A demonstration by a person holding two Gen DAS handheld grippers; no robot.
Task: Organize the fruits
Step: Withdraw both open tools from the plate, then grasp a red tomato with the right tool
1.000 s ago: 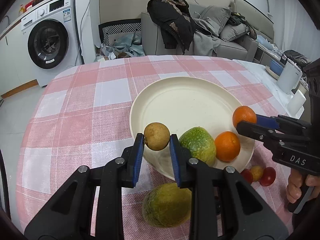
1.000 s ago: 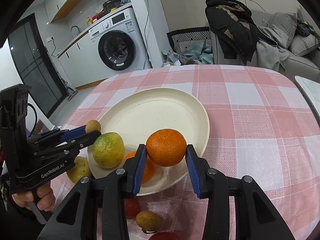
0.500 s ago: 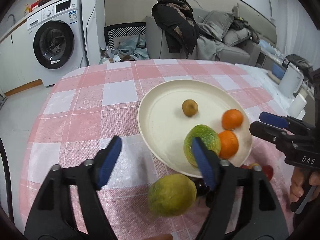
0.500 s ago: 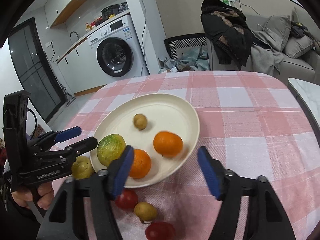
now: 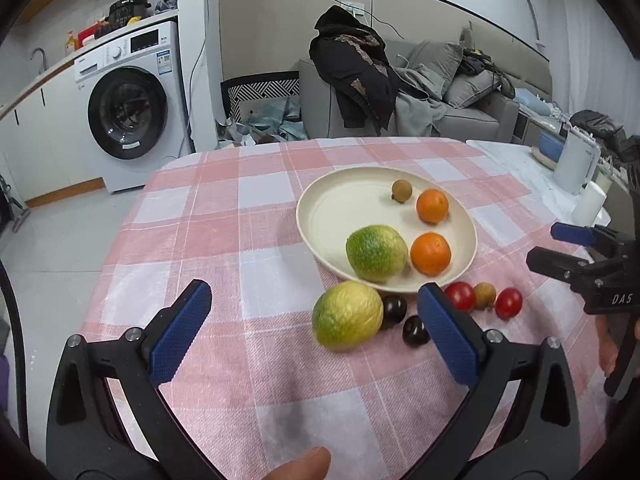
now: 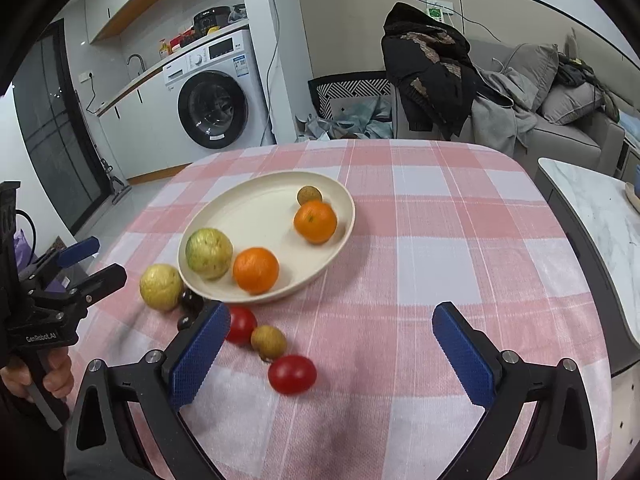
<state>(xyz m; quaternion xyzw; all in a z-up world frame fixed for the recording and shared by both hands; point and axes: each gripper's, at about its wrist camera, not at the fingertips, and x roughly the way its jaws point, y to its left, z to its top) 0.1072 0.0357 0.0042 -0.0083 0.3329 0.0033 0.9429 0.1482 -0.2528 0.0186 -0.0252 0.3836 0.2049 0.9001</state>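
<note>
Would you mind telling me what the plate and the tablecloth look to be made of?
The plate: probably plastic or melamine, possibly matte ceramic; cream, smooth, with only a dull sheen. The tablecloth: woven fabric in pink and white checks, with a visible thread texture and no gloss.

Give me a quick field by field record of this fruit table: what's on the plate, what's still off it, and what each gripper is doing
Surface: table with pink checked cloth
Plate: cream, holds four fruits
On plate: green-yellow fruit, near orange, far orange, small brown fruit
Off plate, near its front rim: large yellow-green fruit, two dark round fruits, two red tomatoes, small brown fruit on cloth
Left gripper: open, empty
Right gripper: open, empty
</note>
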